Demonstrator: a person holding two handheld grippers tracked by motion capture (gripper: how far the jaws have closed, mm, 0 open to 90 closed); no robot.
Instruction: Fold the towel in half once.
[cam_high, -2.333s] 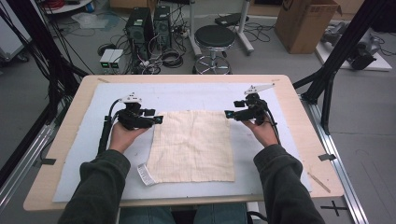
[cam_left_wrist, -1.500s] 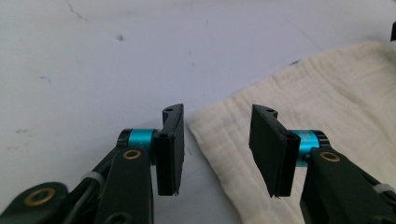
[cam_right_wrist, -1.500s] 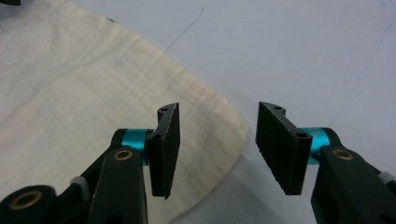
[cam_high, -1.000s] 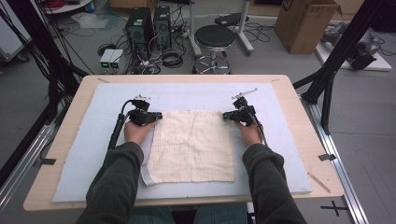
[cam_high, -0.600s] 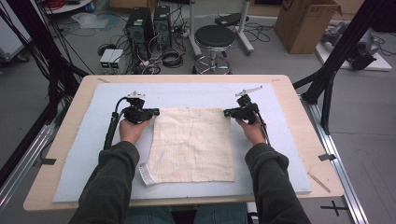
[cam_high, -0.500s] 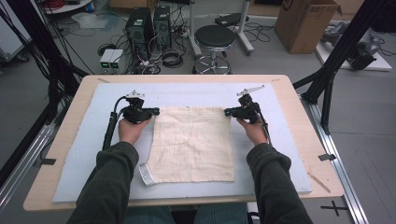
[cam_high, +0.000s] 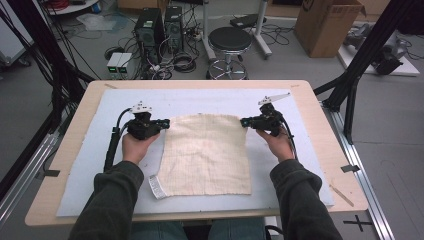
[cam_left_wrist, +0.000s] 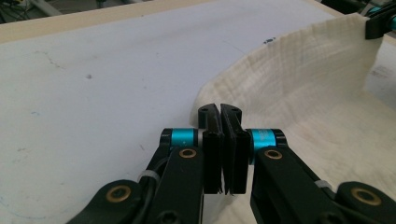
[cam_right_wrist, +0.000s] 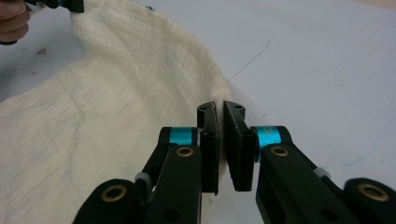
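A square of cream, loosely woven cloth (cam_high: 207, 152) lay on the pale blue mat (cam_high: 85, 165), a white label (cam_high: 157, 187) at its near left corner. The left gripper (cam_high: 165, 122) pinched the cloth's far left corner; the right gripper (cam_high: 244, 121) pinched its far right corner. Nothing crowded the cloth.

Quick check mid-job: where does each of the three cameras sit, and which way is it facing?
High view: above the person's side, facing forward and down on the table; both forearms and hands show.
Left gripper view: rides the left gripper, facing along shut jaws at a cloth corner.
Right gripper view: rides the right gripper, jaws shut on the other far corner.
Shared: each gripper view shows the other gripper at the cloth's far end.
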